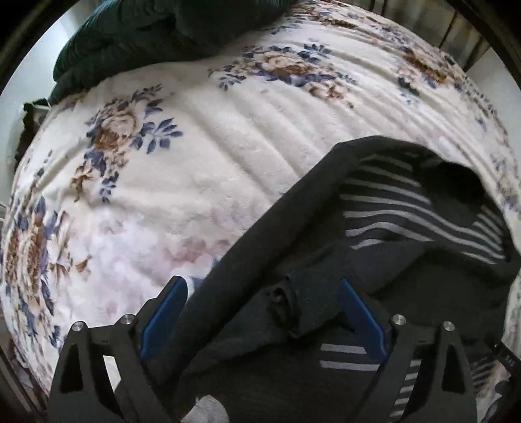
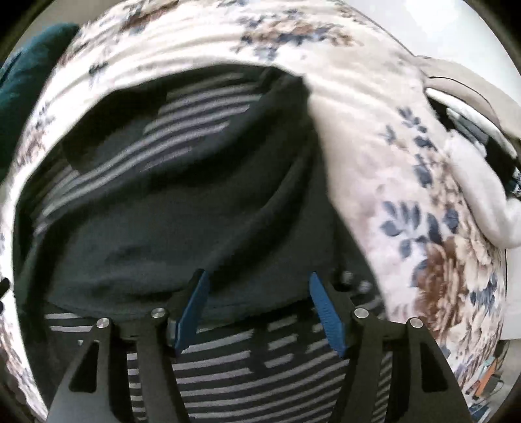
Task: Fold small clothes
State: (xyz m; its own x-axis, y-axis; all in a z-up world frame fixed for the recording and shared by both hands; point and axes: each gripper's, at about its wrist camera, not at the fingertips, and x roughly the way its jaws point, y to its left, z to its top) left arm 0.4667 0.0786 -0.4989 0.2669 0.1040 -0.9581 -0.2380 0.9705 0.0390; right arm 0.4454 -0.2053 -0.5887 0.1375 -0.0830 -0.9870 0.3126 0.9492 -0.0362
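A small dark garment with grey-white stripes lies crumpled on the floral blanket. It also fills the right wrist view, where the picture is blurred. My left gripper is open, its blue pads either side of a bunched dark fold with a small button. My right gripper is open, low over the garment's dark edge and striped part. Neither gripper holds cloth.
A dark green quilt lies bunched at the far edge of the bed, seen also at the left in the right wrist view. A white cloth and a basket-like rim sit off the bed's right side.
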